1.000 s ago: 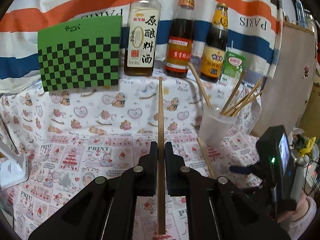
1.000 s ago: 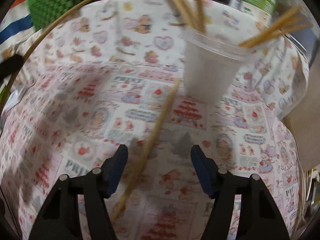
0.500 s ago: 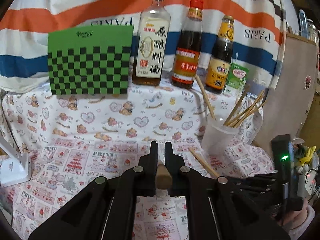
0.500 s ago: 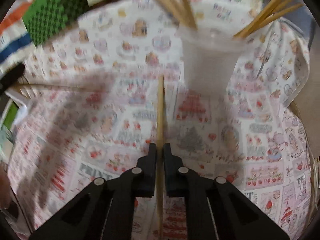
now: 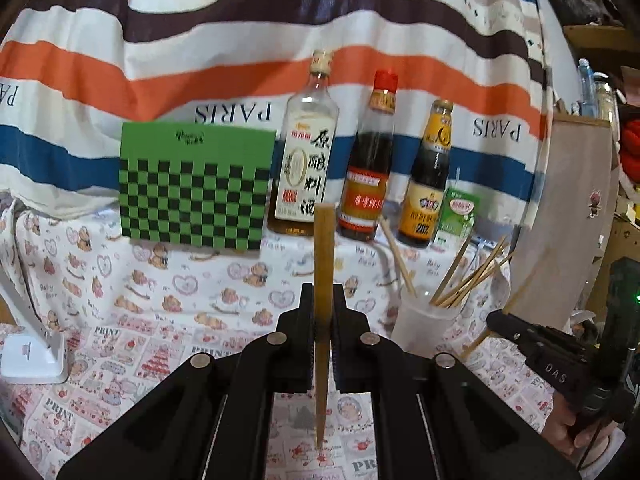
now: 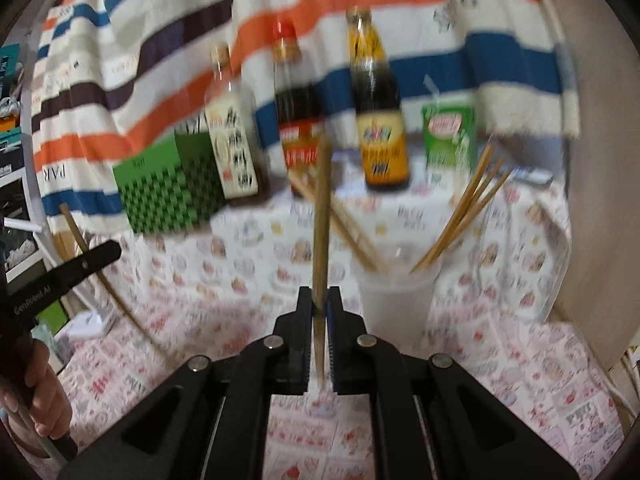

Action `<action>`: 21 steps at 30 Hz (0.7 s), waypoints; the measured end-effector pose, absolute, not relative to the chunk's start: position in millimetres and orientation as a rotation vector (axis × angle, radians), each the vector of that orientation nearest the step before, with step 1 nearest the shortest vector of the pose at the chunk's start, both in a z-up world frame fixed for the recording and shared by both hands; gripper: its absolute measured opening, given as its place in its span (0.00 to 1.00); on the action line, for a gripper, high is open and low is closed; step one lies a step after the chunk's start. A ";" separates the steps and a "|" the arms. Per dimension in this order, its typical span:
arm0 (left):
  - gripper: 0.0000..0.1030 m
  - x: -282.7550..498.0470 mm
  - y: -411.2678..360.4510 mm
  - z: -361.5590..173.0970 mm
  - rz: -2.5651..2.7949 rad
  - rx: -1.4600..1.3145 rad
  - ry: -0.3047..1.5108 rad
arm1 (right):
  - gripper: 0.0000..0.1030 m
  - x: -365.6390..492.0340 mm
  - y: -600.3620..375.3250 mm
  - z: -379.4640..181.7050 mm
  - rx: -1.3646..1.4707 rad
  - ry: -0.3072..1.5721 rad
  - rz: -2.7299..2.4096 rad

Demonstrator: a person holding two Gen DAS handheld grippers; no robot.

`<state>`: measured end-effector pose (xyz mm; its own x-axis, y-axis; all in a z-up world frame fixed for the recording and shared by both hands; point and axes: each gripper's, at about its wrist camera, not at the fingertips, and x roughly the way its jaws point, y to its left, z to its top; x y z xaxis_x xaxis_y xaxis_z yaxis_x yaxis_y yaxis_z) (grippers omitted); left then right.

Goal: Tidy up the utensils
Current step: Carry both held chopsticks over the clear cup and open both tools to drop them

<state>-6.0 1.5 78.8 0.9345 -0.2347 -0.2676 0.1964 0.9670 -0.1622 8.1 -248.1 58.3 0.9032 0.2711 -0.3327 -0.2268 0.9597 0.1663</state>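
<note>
Flanking cup (image 5: 424, 322), open tablecloth (image 5: 168, 320) leftward

Striped sheet (image 5: 240, 80) hung as backdrop; cartoon-print cloth (image 5: 140, 300) over the counter; beige panel (image 5: 568, 208) at right.

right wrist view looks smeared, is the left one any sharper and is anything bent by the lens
Right wrist view: motion-blurred, bottle labels unreadable, only the right gripper and its chopstick fairly crisp. Left wrist view: sharper, checkered box clear. Both: fisheye bows the striped cloth, corners dark.
</note>
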 end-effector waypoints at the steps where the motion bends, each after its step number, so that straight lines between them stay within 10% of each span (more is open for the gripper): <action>1: 0.05 -7.3 0.9 79.9 -0.221 -0.130 0.282 | 0.06 6.3 -249.1 60.2 0.126 0.345 0.257; 21: 0.06 -6.6 -54.1 124.4 -0.310 -0.037 0.202 | 0.06 6.3 -305.9 96.0 0.289 0.161 0.150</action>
